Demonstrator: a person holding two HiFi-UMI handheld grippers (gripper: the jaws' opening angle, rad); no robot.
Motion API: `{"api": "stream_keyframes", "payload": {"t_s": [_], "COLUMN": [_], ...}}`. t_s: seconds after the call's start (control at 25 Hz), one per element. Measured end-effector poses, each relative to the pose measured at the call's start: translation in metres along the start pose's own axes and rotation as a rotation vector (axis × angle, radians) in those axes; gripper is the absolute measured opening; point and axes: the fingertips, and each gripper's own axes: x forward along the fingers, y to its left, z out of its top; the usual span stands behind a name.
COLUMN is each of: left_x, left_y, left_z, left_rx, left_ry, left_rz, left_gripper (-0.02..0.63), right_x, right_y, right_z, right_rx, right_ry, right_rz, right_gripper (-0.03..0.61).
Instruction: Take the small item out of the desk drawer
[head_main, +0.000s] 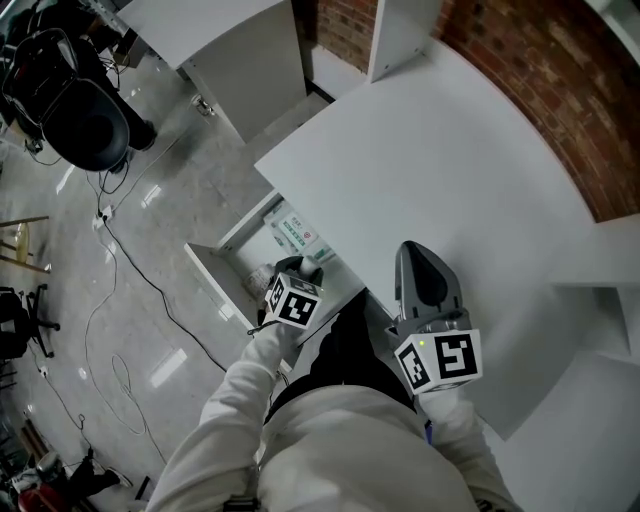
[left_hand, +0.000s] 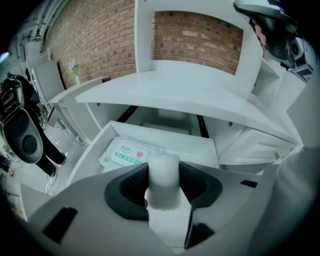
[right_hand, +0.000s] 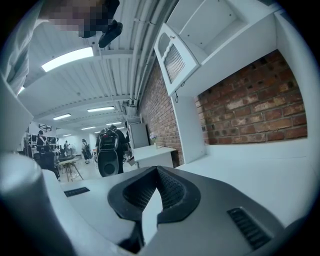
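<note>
Small white bottle (left_hand: 163, 167) sits clamped between the left gripper (left_hand: 163, 176) jaws, above the open drawer (left_hand: 165, 142) where a wipes pack (left_hand: 127, 154) remains; right gripper (right_hand: 155, 192) closed and empty over the desk (head_main: 440, 170); extraction looks nearly done, set-down left.

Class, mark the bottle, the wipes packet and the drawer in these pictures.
bottle (left_hand: 162, 177), left gripper view, middle of its white body.
wipes packet (left_hand: 127, 155), left gripper view, its green label.
drawer (head_main: 214, 274), head view, its front panel.
</note>
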Motion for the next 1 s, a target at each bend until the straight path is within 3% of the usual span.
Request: {"api": "stream_keyframes", "payload": {"t_s": [0.52,1.0], "left_x": [-0.082,-0.156], "left_y": [0.017,0.025], "left_z": [0.064,0.116], "left_rx": [-0.020,0.006], "left_ry": [-0.282,-0.477], "left_rz": [0.073,0.126], "left_gripper": [0.193,0.193], "right_x": [-0.014,-0.022], "right_y": [0.029,0.046], "right_z": [0.007,0.010], "right_rx": [-0.006,-0.021], "right_ry": [-0.029,-0.040], "right_rz": [0.018,0.040], "right_gripper": [0.028,0.028]}}
